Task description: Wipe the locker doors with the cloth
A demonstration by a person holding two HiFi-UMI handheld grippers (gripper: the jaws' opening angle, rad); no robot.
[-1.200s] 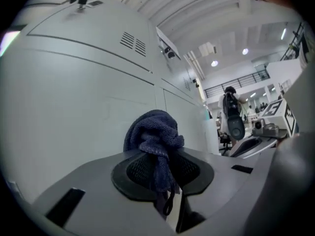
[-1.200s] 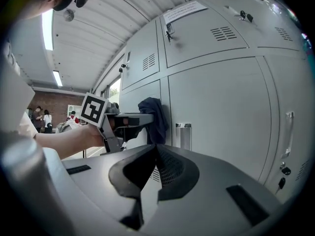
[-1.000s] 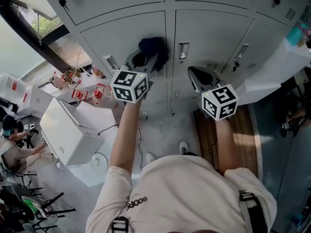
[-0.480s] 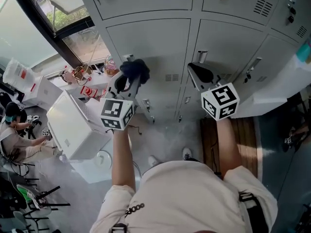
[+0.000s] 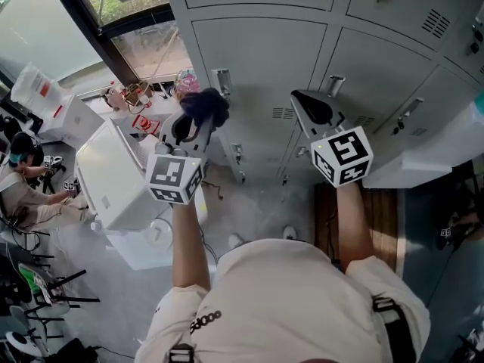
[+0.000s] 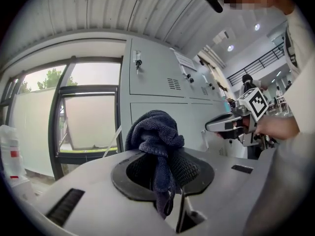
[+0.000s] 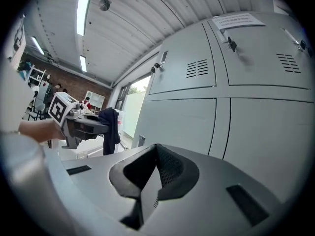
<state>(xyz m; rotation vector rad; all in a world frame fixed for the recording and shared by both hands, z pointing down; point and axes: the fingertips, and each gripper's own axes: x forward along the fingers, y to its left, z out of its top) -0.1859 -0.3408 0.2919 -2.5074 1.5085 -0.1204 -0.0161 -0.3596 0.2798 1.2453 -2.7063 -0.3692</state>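
Note:
A dark blue cloth (image 5: 203, 106) is bunched in my left gripper (image 5: 195, 119), which is shut on it. It is held up by the left edge of the grey locker doors (image 5: 257, 59), just below a door handle (image 5: 221, 82). Whether it touches the door I cannot tell. In the left gripper view the cloth (image 6: 156, 136) fills the jaws and hangs down between them, with the lockers (image 6: 152, 82) behind. My right gripper (image 5: 311, 108) is shut and empty in front of the middle doors. In the right gripper view its jaws (image 7: 156, 167) face a plain door (image 7: 197, 117).
A white box-shaped unit (image 5: 113, 187) stands on the floor at the left, below a window (image 5: 136, 21). A seated person (image 5: 19, 191) is at the far left. A wooden bench (image 5: 378, 210) and a white shelf (image 5: 423, 153) lie at the right.
My left gripper has carried the cloth leftward across the locker door, from its middle to its left edge past the handle. The right gripper has stayed about where it was.

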